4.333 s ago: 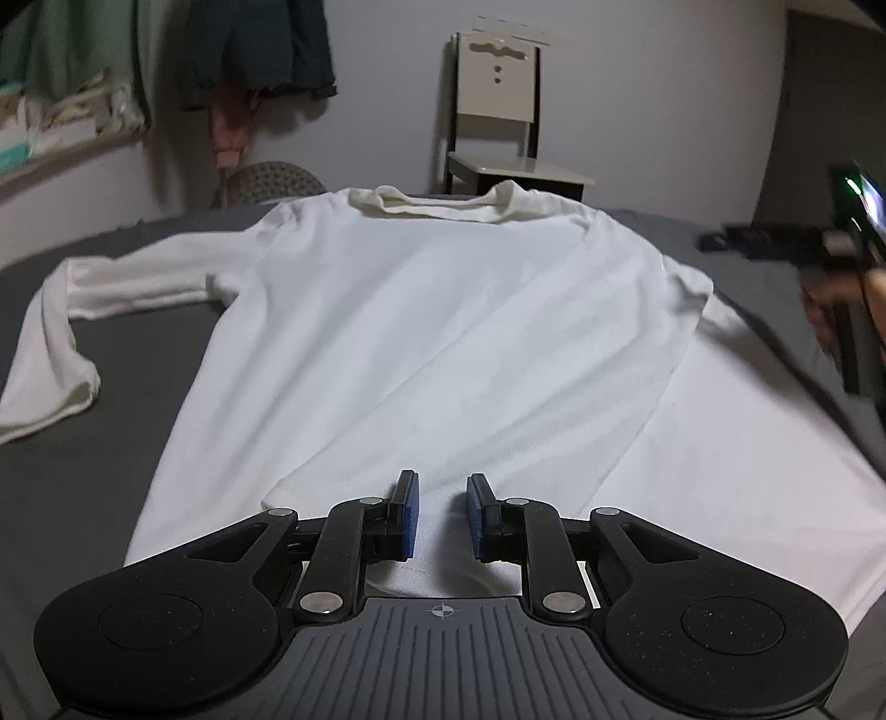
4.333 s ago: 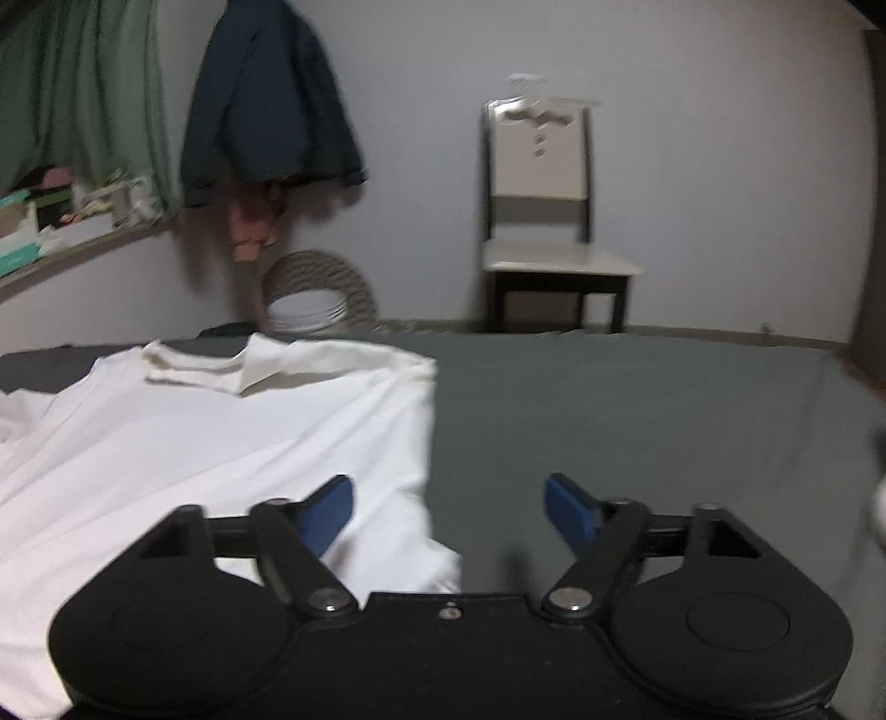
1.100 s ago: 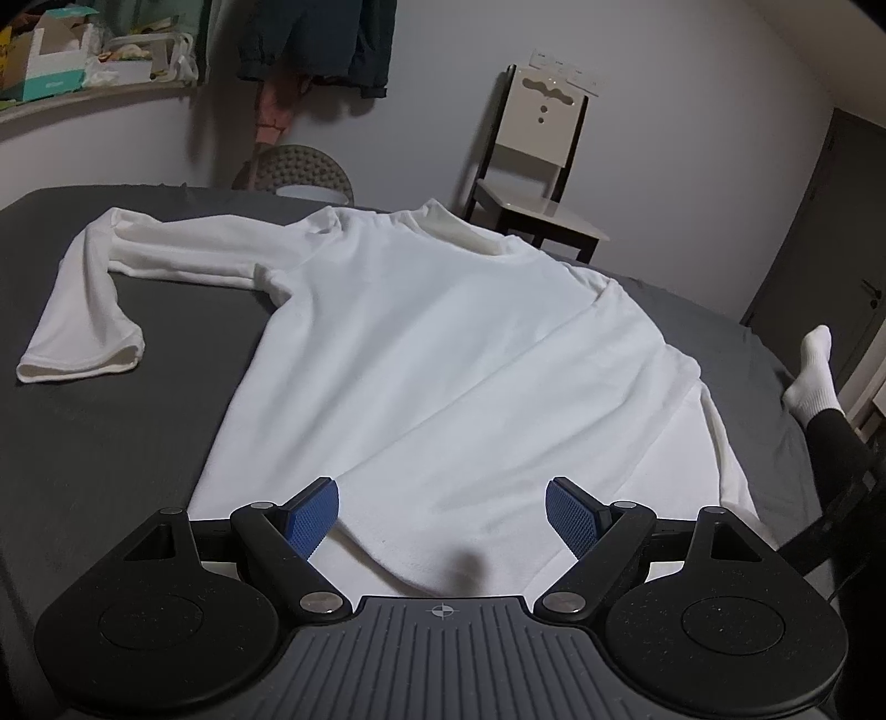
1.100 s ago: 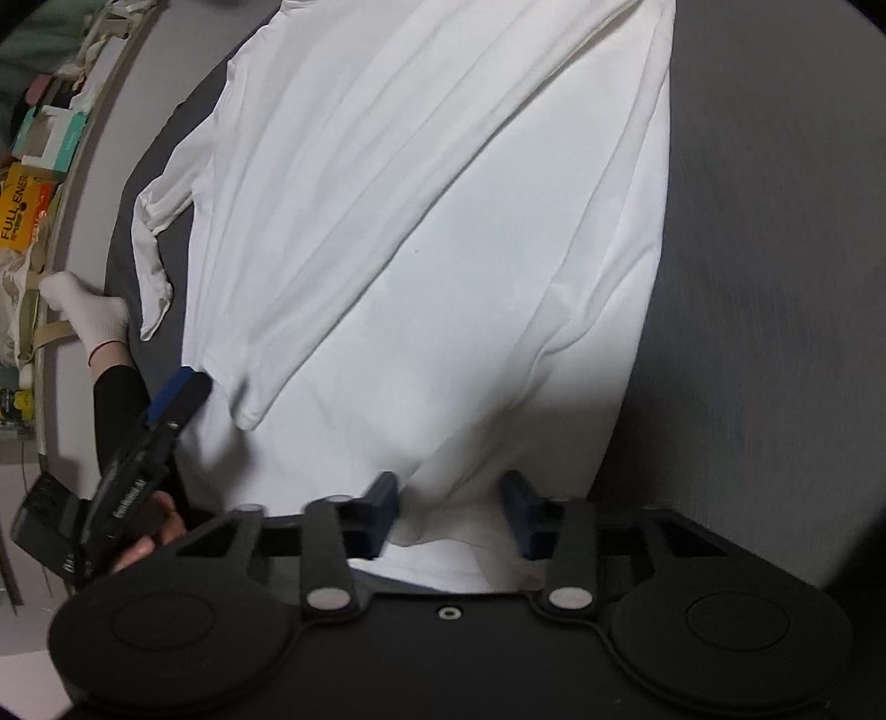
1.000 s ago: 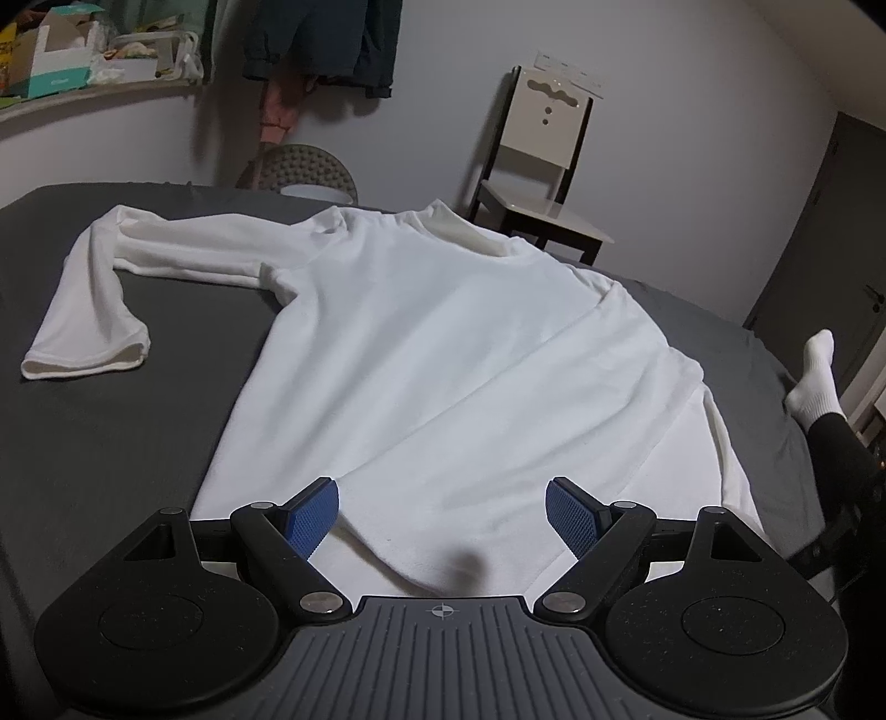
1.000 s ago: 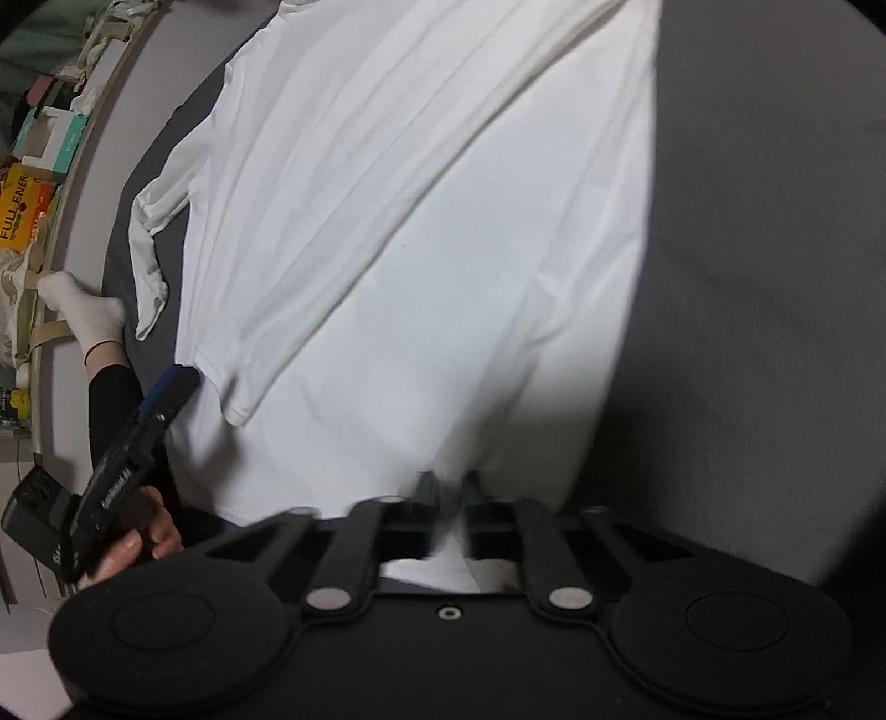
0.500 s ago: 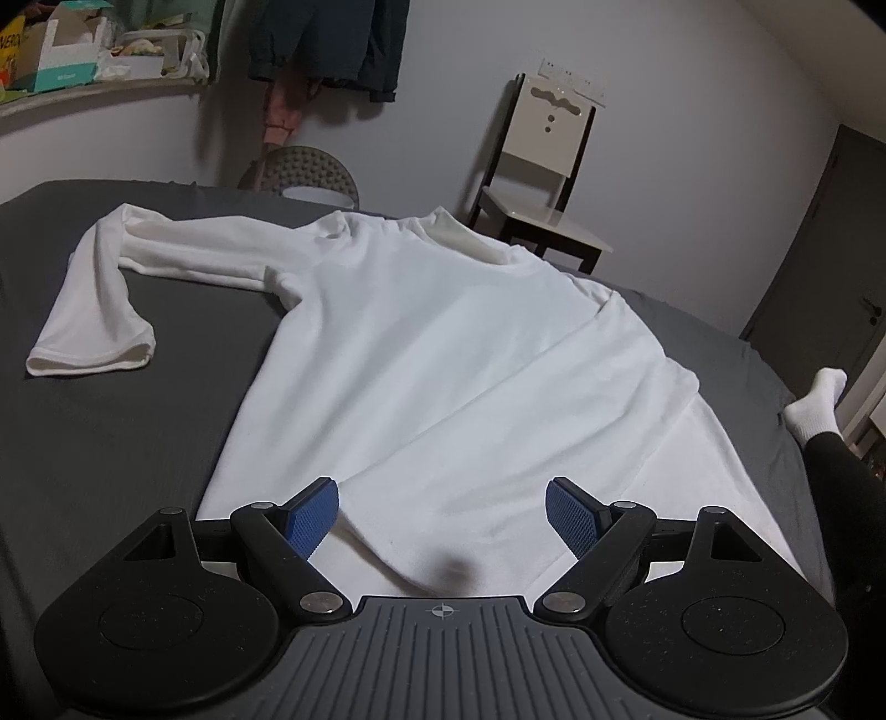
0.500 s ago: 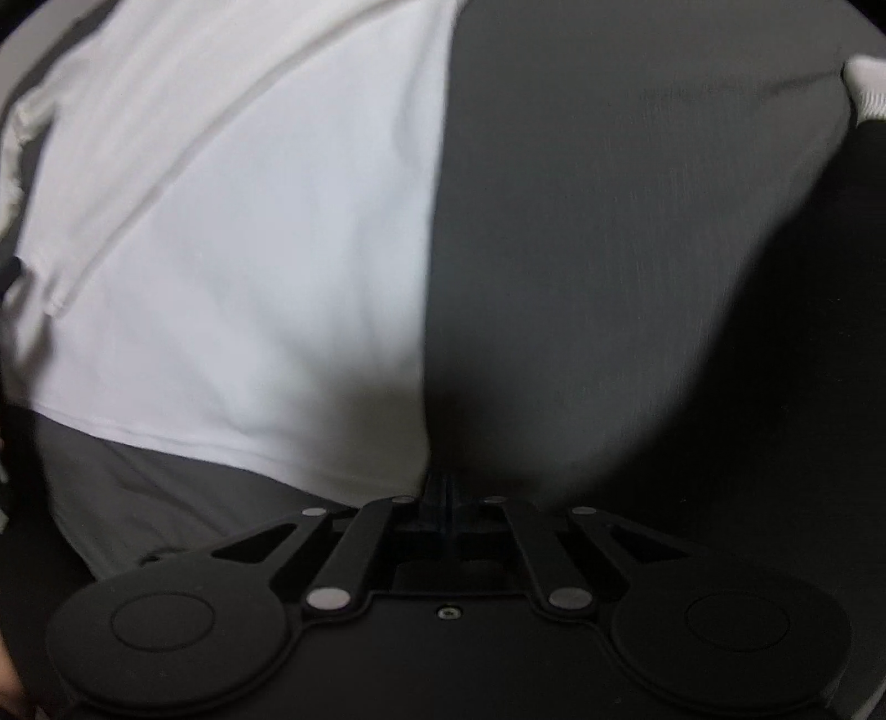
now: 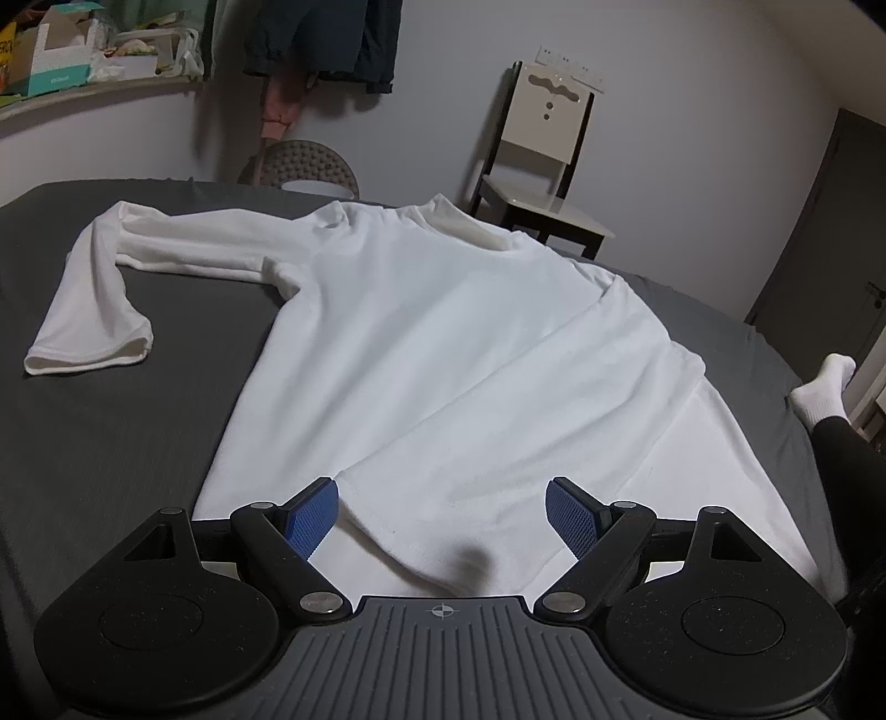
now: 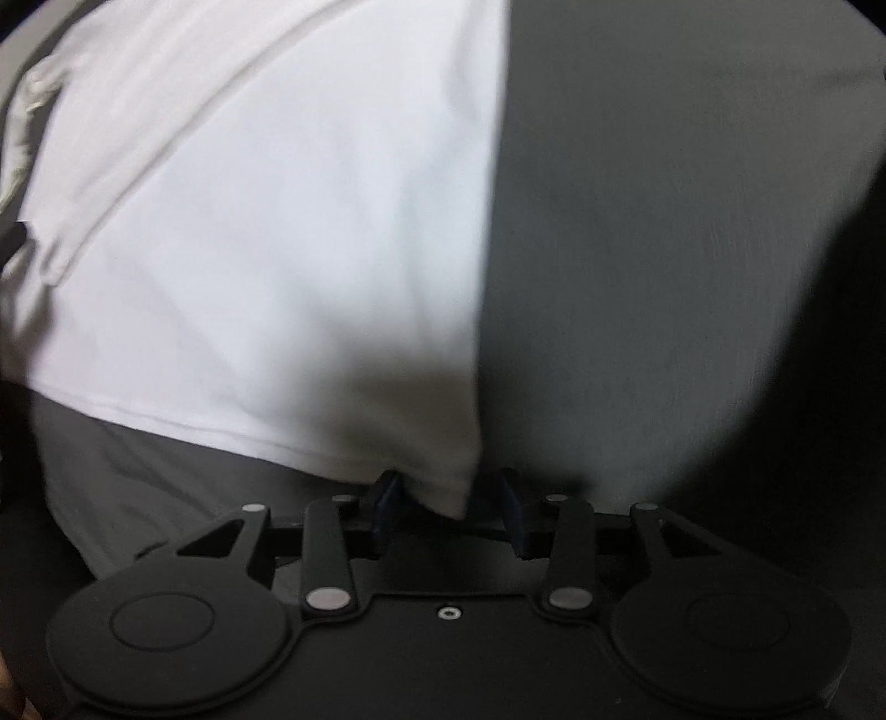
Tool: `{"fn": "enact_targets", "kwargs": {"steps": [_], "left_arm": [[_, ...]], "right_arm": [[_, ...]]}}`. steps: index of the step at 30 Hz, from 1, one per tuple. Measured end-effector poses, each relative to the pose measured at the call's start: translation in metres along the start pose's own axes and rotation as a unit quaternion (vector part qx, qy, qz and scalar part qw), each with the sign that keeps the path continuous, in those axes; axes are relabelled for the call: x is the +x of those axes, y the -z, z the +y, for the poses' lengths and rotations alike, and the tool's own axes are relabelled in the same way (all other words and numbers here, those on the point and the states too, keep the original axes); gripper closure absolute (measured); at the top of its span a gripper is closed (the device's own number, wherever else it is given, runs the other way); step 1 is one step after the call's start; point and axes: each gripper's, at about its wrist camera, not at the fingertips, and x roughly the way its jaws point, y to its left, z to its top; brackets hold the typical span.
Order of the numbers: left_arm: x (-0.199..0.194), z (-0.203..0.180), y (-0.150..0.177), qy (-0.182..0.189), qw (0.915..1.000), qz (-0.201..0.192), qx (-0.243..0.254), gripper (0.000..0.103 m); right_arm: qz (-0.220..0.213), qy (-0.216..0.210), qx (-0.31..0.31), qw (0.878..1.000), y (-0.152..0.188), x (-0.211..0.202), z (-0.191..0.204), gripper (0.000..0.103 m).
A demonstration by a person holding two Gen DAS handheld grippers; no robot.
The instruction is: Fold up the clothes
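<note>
A white long-sleeve shirt (image 9: 443,332) lies flat on the grey bed (image 9: 111,443), collar towards the far wall. Its left sleeve (image 9: 94,310) bends outward on the sheet, and the other sleeve lies folded diagonally across the body. My left gripper (image 9: 441,507) hovers open just above the hem with nothing between its blue pads. In the right wrist view, the shirt (image 10: 277,221) fills the left half. Its bottom right corner rests loosely between the parted fingers of my right gripper (image 10: 449,501), which is open low over the grey sheet (image 10: 664,277).
A person's leg in a white sock (image 9: 825,387) rests on the bed's right edge. Beyond the bed stand a chair (image 9: 545,160) and a round stool (image 9: 310,166). A dark jacket (image 9: 326,33) hangs on the wall, and a shelf holds boxes (image 9: 55,61).
My right gripper was shut on the shirt's hem corner half a second ago and has since opened, leaving the corner on the bed. The left gripper has stayed open and nearly still.
</note>
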Motion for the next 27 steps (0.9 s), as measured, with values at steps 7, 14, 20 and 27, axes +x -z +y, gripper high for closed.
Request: {"fn": "enact_targets", "kwargs": {"steps": [7,14,20,27], "left_arm": [[-0.001,0.000,-0.002,0.003,1.0000,-0.006,0.000,0.020],[-0.005,0.002,-0.002,-0.007,0.9998,-0.018,-0.002,0.020],[-0.009,0.007,-0.004,-0.019,0.9991,-0.034,-0.016,0.020],[-0.024,0.029,-0.013,-0.084,0.9898,-0.098,-0.059,0.020]], "right_arm": [[0.052,-0.032,-0.031,0.998,0.020,-0.028,0.016,0.064],[-0.087,-0.131,-0.134,0.978,-0.006,-0.138,0.082,0.052],[-0.270,-0.102,-0.210,0.934,-0.072,-0.216,0.122,0.041],[-0.391,0.009,-0.275,0.878,-0.110,-0.138,0.139,0.024]]}}
